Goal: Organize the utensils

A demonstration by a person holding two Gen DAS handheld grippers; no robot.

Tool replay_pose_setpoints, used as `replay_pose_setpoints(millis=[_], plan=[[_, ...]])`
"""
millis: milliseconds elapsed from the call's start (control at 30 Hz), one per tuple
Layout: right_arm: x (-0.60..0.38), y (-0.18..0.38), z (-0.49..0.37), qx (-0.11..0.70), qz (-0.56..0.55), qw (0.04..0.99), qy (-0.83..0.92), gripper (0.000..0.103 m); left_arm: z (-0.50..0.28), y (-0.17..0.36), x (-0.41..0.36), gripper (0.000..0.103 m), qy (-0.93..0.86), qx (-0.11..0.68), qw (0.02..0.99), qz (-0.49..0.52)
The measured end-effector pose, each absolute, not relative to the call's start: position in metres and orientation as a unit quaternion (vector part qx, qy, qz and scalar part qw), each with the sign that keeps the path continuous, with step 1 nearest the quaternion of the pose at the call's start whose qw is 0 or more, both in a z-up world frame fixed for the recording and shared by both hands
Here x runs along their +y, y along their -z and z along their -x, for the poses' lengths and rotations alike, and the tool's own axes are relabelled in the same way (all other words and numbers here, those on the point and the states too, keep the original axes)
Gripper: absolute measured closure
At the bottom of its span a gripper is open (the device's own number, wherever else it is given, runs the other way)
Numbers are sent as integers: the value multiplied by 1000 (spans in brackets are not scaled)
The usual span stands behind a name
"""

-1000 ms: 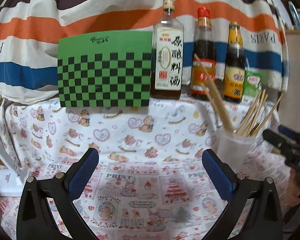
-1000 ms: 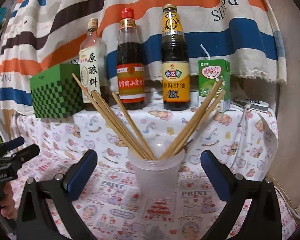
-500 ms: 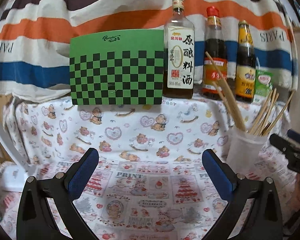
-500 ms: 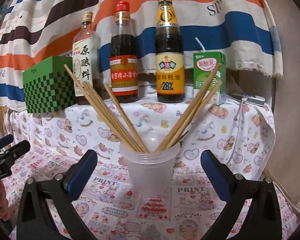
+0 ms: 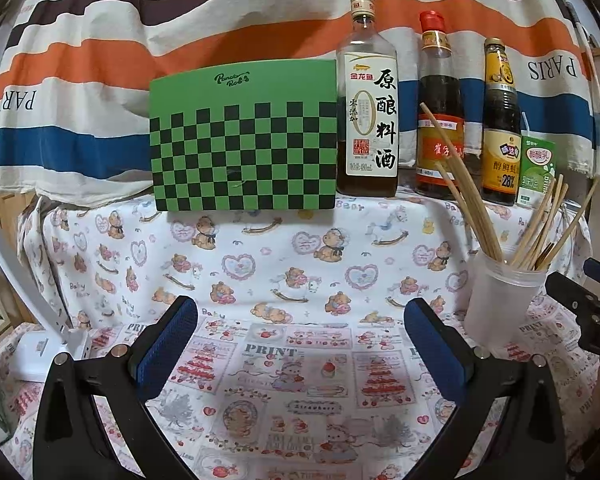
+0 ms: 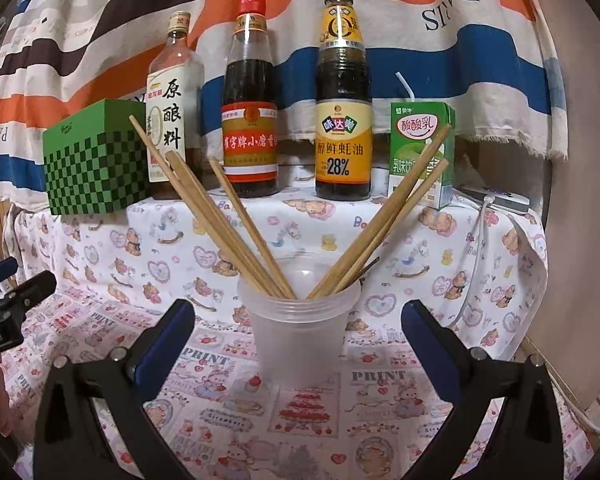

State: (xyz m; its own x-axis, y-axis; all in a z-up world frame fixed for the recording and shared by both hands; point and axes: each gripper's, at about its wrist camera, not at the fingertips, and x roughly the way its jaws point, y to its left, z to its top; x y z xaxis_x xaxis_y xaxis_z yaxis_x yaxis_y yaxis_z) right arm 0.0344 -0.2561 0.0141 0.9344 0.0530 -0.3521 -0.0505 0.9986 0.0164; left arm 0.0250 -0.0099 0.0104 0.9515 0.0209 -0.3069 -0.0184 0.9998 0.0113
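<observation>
A translucent plastic cup (image 6: 300,332) stands on the printed tablecloth and holds several wooden chopsticks (image 6: 220,216) that fan out left and right. My right gripper (image 6: 298,328) is open and empty, with the cup standing between its blue pads. In the left wrist view the cup (image 5: 500,304) with its chopsticks (image 5: 468,200) is at the right. My left gripper (image 5: 300,326) is open and empty over bare cloth, left of the cup. The right gripper's tip (image 5: 580,300) shows at that view's right edge.
On a raised ledge behind stand a green checkered box (image 5: 244,136), a cooking wine bottle (image 5: 366,112), two dark sauce bottles (image 6: 252,108) (image 6: 342,104) and a green drink carton (image 6: 422,152). A white device (image 5: 44,352) lies at the left. A cable (image 6: 476,248) hangs at the right.
Both views have shifted: the left gripper has turned leftwards and back, so the box and cup sit further right. The right gripper has moved closer to the cup. Both stay open.
</observation>
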Motion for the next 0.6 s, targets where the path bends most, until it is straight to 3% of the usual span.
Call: replay_pose_setpoints(millis=[600], plan=[[-256, -14, -34, 179, -5, 984, -26, 0, -26, -9, -12, 0, -3, 159, 987, -10]])
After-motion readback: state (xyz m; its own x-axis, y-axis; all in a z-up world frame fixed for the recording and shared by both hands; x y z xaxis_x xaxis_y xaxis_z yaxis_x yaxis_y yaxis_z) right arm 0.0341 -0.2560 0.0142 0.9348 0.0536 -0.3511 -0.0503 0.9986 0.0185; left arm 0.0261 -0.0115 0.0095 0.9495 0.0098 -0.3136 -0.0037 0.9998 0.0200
